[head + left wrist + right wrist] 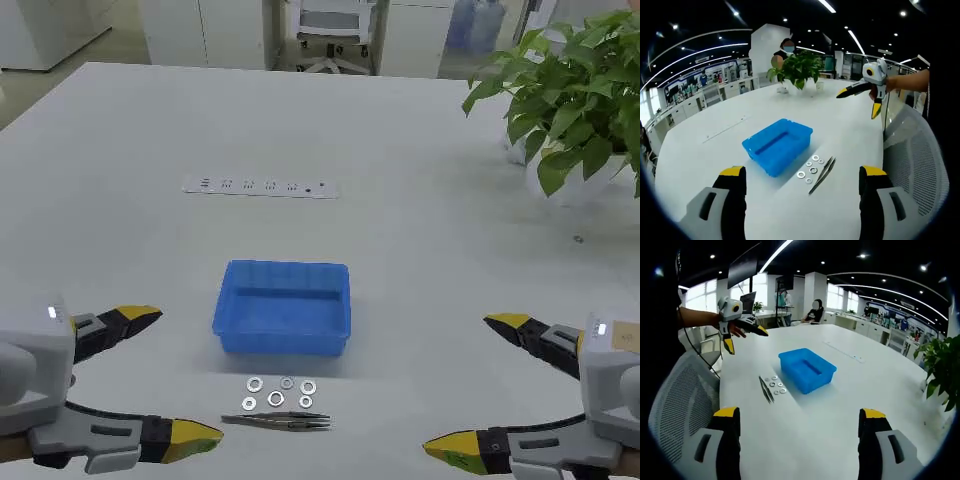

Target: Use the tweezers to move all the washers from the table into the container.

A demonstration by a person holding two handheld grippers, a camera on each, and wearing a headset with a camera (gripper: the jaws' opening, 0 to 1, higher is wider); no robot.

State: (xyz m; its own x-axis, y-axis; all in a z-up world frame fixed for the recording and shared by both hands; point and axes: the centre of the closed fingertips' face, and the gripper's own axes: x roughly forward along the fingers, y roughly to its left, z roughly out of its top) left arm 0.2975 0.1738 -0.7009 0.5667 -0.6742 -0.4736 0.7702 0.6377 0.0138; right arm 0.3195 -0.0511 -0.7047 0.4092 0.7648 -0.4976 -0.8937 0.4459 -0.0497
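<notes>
Both grippers hover over the counter [420, 250], nothing held. Left gripper [166, 376] has its fingers [195, 433] spread wide; right gripper [475, 385] likewise, wide gap between the tips. They sit well apart, one on each side of the work.

Blue container [283, 305] is at mid counter, open top, looks empty. Washers [277, 392] lie in a loose cluster just beside its near wall, flat on the counter; about six, though they're small, so the count is a guess. Tweezers [277, 421] lie flat just on the person's side of the washers, running left-right, close to them but apparently not touching. Can't tell which end is the tip.

Step in hand, as I read it: pick up the tweezers; no washer has been moved.

- Come down over the middle of the tweezers with the fingers across both arms, so squeezing also closes the tips.
- They're thin and flat on the counter, so go low and close slowly, or they'll skid into the washers.
- Grip firm but not full, or the tips shut before reaching a washer.
- Keep the other gripper clear of the container.
</notes>
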